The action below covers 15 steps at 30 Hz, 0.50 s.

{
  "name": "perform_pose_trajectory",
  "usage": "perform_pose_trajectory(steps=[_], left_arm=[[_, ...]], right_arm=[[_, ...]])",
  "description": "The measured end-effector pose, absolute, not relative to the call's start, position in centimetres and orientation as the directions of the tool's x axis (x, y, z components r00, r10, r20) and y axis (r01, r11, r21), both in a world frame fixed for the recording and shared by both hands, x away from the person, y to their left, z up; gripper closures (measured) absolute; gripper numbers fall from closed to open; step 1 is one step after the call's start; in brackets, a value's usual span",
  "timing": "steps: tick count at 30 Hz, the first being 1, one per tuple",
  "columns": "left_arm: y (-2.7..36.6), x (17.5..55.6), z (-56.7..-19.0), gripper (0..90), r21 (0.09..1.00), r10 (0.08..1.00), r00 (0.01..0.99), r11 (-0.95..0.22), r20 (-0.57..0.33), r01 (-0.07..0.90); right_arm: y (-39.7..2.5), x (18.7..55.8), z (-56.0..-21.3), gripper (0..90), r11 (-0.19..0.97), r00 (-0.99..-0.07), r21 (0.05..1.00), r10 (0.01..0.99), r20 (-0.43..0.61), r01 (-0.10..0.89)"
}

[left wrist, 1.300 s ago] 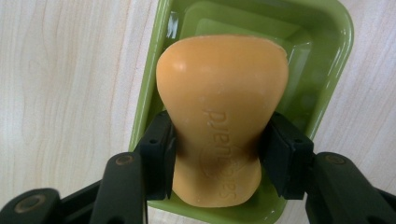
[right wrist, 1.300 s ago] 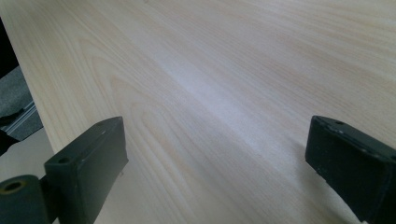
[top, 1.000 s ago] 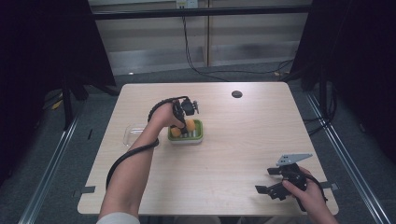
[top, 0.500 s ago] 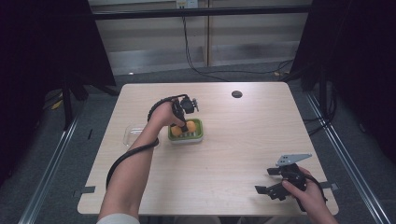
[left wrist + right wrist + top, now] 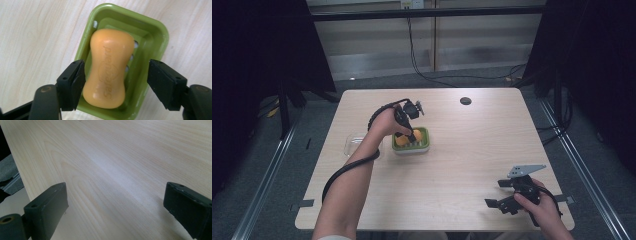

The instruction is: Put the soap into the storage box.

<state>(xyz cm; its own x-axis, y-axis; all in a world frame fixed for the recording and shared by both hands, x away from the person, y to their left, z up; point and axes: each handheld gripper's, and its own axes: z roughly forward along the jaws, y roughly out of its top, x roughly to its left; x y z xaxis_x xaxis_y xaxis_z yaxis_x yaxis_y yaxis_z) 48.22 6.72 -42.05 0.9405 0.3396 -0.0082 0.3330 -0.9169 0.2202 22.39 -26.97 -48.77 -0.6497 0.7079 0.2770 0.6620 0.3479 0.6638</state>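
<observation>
An orange soap bar (image 5: 108, 67) with embossed lettering lies in a green soap dish (image 5: 155, 42) on the pale wooden table. My left gripper (image 5: 116, 68) hovers over it, open; one jaw stands close beside the bar and the other well clear of it. From above, the left gripper (image 5: 412, 134) points down into the dish (image 5: 424, 145), where the soap (image 5: 401, 141) is partly hidden by the hand. My right gripper (image 5: 498, 192) rests near the front right corner, open with nothing between its jaws, above bare wood (image 5: 115, 195).
A clear plastic lid or tray (image 5: 354, 146) lies just left of the dish. A small dark round hole (image 5: 465, 101) marks the table's far side. The left gripper's cable (image 5: 344, 172) trails along the forearm. Metal rails run along the floor on both sides.
The soap has sunk from a raised position at the jaws into the dish, and the left gripper's jaws now stand apart around it. The right gripper has not moved.
</observation>
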Motion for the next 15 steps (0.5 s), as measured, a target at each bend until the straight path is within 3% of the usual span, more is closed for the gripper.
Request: perform_pose_trajectory(steps=[15], left_arm=[[8.1,45.7,-41.3,21.2,0.336,0.385,0.92,-0.859,-0.072,0.386]], right_arm=[[-26.7,22.4,-48.5,5.1,0.35,-0.653,0.666,0.706,0.275,0.659]])
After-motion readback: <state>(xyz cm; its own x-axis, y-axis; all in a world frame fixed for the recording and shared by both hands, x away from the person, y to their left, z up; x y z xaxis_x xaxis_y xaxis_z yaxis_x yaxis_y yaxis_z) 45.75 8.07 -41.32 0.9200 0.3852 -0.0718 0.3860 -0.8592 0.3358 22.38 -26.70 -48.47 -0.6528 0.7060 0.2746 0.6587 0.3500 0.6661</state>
